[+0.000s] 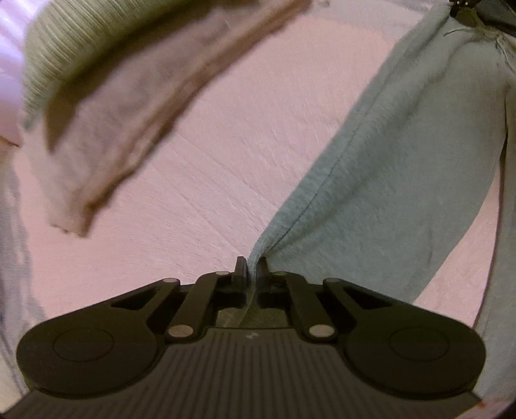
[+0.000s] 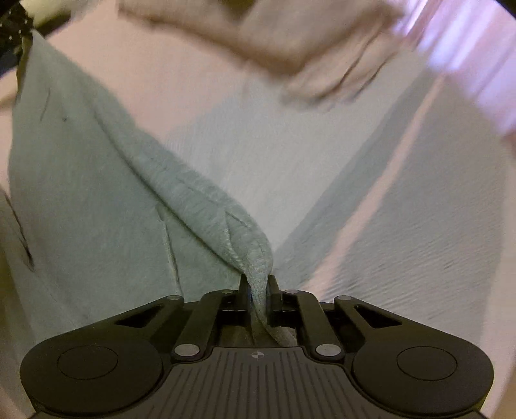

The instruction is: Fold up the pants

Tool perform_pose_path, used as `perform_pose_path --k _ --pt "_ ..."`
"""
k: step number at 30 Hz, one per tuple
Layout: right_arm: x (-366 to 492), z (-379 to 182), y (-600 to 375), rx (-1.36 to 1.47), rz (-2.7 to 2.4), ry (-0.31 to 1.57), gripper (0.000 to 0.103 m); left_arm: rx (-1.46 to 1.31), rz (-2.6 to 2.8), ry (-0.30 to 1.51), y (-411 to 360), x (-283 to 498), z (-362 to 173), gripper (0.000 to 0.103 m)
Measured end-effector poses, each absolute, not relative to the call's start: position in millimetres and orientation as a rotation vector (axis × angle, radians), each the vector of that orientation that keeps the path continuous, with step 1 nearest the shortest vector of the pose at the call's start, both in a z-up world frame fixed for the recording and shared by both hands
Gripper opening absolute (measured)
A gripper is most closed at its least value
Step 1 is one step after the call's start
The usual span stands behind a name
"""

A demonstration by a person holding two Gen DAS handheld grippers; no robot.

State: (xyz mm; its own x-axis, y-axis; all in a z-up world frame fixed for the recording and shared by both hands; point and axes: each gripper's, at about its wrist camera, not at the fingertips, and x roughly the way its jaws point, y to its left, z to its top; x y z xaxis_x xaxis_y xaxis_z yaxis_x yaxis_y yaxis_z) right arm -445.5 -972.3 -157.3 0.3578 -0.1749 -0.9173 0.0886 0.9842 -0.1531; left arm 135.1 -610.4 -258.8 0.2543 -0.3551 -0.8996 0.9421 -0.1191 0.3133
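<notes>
Pale green pants (image 1: 403, 167) hang over a pinkish white bedsheet (image 1: 209, 177). My left gripper (image 1: 253, 269) is shut on a thin edge of the green cloth, which runs up and to the right toward the other gripper (image 1: 464, 9) at the top right corner. In the right wrist view my right gripper (image 2: 258, 287) is shut on a thick hemmed fold of the same pants (image 2: 96, 180); the cloth stretches up and left to the left gripper (image 2: 16, 22) in the top left corner. Both views are blurred.
A beige garment (image 1: 122, 106) lies on the sheet at the upper left, with a ribbed olive cloth (image 1: 64, 42) behind it. The beige garment (image 2: 290, 38) also shows at the top of the right wrist view. The sheet (image 2: 403, 209) spreads to the right.
</notes>
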Motion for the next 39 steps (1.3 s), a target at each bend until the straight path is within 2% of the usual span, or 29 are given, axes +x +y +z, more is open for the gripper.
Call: perform_pose_path --k 5,7,10,14,19,22,24,26,31,39 --pt "-515 -92 -900 -0.278 -0.315 0.943 0.004 1.106 -1.171 0.445 -580 94 -173 0.003" --pt "-551 -88 -864 -0.333 -0.337 0.887 0.004 1.057 -1.16 0.396 -548 64 -146 0.004" --pt "-605 -108 -821 -0.318 -0.363 0.843 0.005 1.026 -1.134 0.384 -492 8 -132 0.003" --pt "-641 -157 -779 -0.288 -0.311 0.892 0.005 1.015 -1.1 0.517 -424 -64 -172 0.003" --pt "-655 -203 -744 -0.332 -0.234 0.948 0.007 1.095 -1.094 0.731 -370 -128 -266 0.004" --pt "-664 -197 -737 -0.302 -0.271 0.926 0.019 1.14 -1.086 0.756 -355 -160 -298 0.003" --pt "-671 -193 -741 -0.219 -0.306 0.915 0.036 1.121 -1.06 0.756 -351 -165 -298 0.003" --pt "-688 -184 -736 -0.119 -0.341 0.889 0.044 1.1 -1.037 0.742 -351 -165 -290 0.003" --pt "-726 -169 -749 0.318 -0.507 0.844 0.048 1.103 -1.015 0.701 -351 -157 -259 0.003" --pt "-738 -186 -816 1.151 -0.681 0.512 0.056 1.171 -1.049 0.701 -361 -150 -243 0.003"
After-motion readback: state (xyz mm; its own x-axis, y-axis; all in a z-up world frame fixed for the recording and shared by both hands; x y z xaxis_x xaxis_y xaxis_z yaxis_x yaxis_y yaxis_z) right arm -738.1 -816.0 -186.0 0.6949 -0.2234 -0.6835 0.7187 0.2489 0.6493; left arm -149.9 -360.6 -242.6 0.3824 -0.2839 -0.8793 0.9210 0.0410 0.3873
